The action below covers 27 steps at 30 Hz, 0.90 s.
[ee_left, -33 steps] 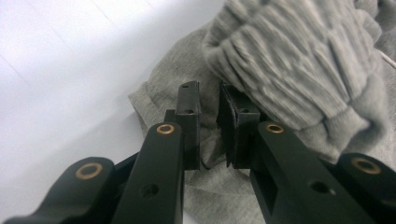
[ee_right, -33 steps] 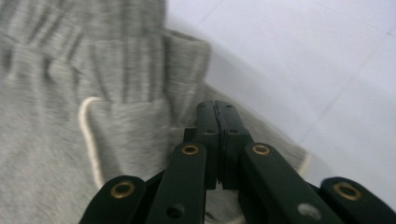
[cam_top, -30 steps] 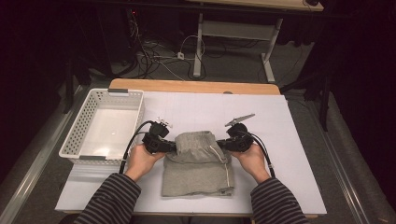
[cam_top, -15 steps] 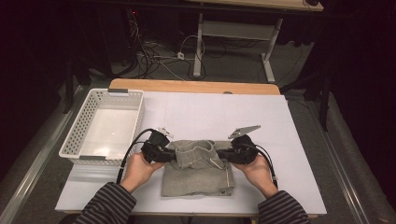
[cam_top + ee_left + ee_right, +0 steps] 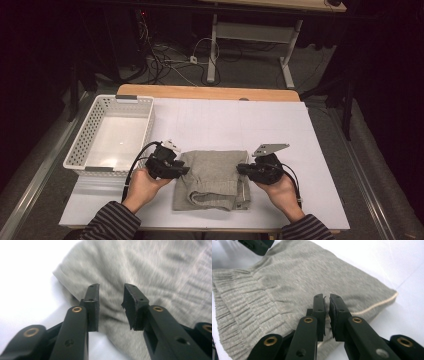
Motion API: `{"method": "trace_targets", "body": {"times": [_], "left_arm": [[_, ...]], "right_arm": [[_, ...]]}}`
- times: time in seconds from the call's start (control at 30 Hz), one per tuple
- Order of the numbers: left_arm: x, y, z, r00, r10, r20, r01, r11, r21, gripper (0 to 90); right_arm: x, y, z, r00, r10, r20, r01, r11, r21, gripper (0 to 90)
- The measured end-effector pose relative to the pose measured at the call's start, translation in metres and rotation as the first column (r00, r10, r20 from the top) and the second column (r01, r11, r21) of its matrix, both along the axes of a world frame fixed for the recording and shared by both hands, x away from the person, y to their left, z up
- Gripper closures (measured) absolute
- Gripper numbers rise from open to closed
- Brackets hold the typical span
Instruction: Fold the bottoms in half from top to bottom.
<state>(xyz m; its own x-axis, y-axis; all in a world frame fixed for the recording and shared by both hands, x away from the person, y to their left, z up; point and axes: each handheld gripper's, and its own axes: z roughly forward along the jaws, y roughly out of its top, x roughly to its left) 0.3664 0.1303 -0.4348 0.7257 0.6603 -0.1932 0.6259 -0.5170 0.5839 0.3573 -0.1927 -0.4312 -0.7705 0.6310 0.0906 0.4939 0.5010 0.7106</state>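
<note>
With the fold apparently laid, the left gripper [image 5: 111, 306], jaws just parting, and the near-closed, empty right gripper [image 5: 327, 315] flank the grey garment [image 5: 212, 177], ready for another fold.

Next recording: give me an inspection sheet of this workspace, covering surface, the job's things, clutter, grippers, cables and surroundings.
Surface: white sheet over a wooden table top.
Job's things: folded grey garment lying flat near the front edge, ribbed hem toward the person.
Clutter: empty white basket at the left; nothing else seen.
Grippers: left gripper at the garment's left edge, jaws apart, just been opening, no cloth between them. Right gripper at its right edge, jaws nearly together, a narrow gap, just been opening slightly, gripping nothing.
Cables: a black cable trails from the left gripper; loose wires on the floor behind.
Surroundings: dark room, grey desk frame beyond the table.
</note>
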Motion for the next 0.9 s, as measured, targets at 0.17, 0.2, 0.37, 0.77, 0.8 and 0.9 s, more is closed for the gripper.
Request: {"method": "trace_targets", "body": {"times": [0.17, 0.2, 0.37, 0.77, 0.8, 0.9], "left_arm": [[-0.003, -0.014, 0.004, 0.9993, -0.037, 0.01, 0.037, 0.9992, -0.014, 52.8], [-0.004, -0.017, 0.002, 0.9987, -0.05, 0.005, 0.05, 0.9987, -0.012, 51.8], [-0.009, -0.024, -0.008, 0.9975, -0.07, -0.01, 0.071, 0.997, 0.033, 50.5], [-0.018, -0.021, -0.029, 0.9965, -0.081, -0.024, 0.082, 0.9949, 0.06, 51.0], [-0.019, -0.02, -0.031, 0.9969, -0.077, -0.018, 0.078, 0.9956, 0.052, 51.0], [-0.02, -0.019, -0.031, 0.9974, -0.071, -0.014, 0.071, 0.9963, 0.048, 51.1]], "right_arm": [[0.0, 0.015, -0.004, 0.9997, 0.023, -0.008, -0.024, 0.999, -0.033, 81.8], [0.0, 0.016, -0.005, 0.9996, 0.024, -0.012, -0.025, 0.999, -0.035, 81.4], [-0.006, 0.018, -0.012, 0.9996, 0.024, -0.015, -0.024, 0.999, -0.039, 79.0], [-0.021, 0.009, -0.03, 0.9988, 0.006, -0.048, -0.008, 0.999, -0.032, 76.5], [-0.022, 0.009, -0.032, 0.999, 0.006, -0.045, -0.008, 1.0, -0.028, 76.6], [-0.024, 0.008, -0.033, 0.9993, 0.001, -0.038, -0.002, 1.0, -0.024, 76.7]]}}
